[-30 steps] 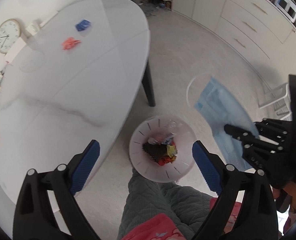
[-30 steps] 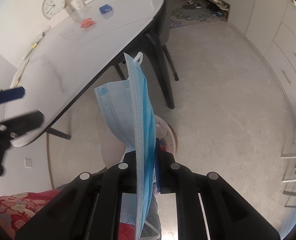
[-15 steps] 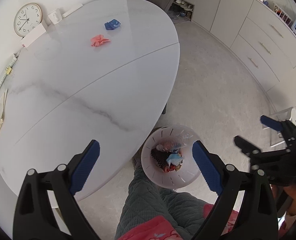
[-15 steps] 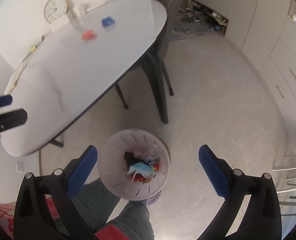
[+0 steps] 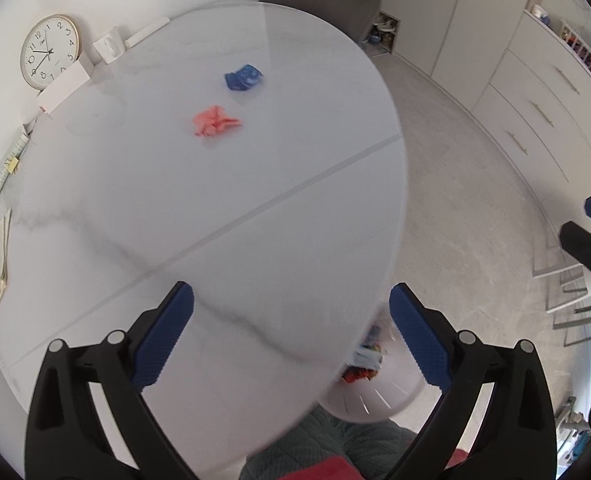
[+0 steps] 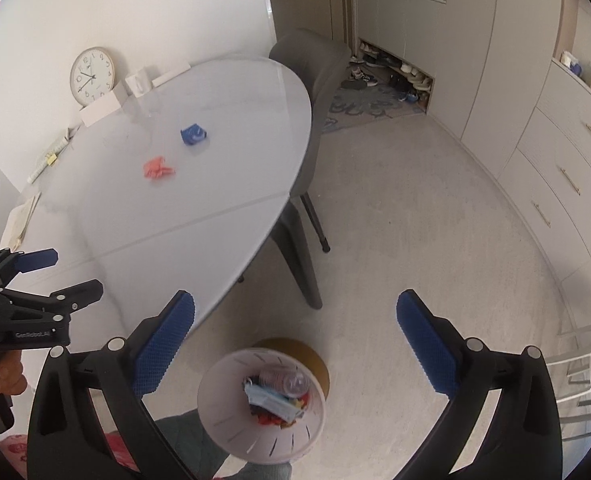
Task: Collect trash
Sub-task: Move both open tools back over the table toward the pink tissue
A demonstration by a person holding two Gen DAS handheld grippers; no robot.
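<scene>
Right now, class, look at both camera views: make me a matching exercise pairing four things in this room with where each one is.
Things:
1. blue face mask
2. red wrapper
3. wall clock
4. grey chair

Places:
A. leaning against the wall at the table's far edge
B. lying near the middle of the white table, beside the blue wrapper
C. inside the white waste bin on the floor
D. pushed in at the table's far end

Pairs: 1-C, 2-B, 3-A, 4-D

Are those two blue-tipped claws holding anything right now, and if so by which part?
Nothing is held. The left gripper and right gripper both stand open and empty. The blue face mask lies in the trash bin.
</scene>
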